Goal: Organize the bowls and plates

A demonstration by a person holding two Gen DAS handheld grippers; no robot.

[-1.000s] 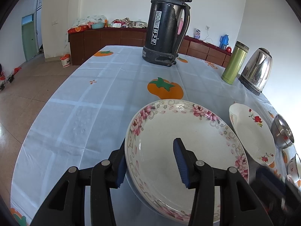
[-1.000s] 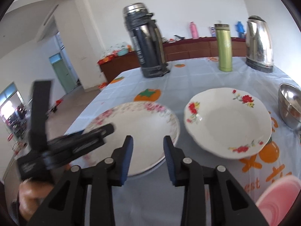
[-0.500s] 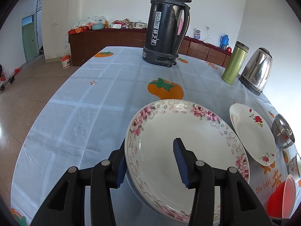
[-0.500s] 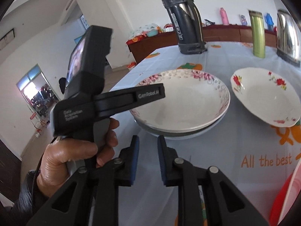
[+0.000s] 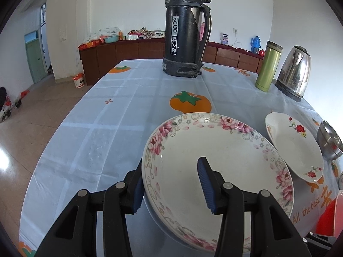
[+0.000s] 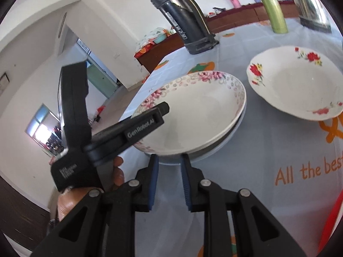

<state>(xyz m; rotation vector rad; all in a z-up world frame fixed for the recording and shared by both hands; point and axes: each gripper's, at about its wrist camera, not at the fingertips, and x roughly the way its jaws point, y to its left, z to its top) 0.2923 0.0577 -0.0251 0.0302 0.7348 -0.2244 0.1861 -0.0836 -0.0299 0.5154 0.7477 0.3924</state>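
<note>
A pink-flowered plate (image 5: pixel 216 160) rests on another plate on the table; it also shows in the right wrist view (image 6: pixel 193 113). My left gripper (image 5: pixel 171 187) is open, its jaws straddling the plate's near left rim without pinching it. My right gripper (image 6: pixel 169 182) is partly open and empty, just in front of the stack's near edge. A red-flowered plate (image 5: pixel 293 145) lies to the right, also in the right wrist view (image 6: pixel 298 81). A steel bowl (image 5: pixel 329 142) sits at the far right.
A black thermos (image 5: pixel 186 27), a green flask (image 5: pixel 268 66) and a steel kettle (image 5: pixel 294 72) stand at the back of the table. A red bowl (image 5: pixel 328 216) sits at the near right edge. The table's left edge drops to the floor.
My right gripper has swung left and back, tilting, and now faces the stacked plates from their near side; its jaws narrowed, then widened a little. My left gripper stayed on the plate's rim.
</note>
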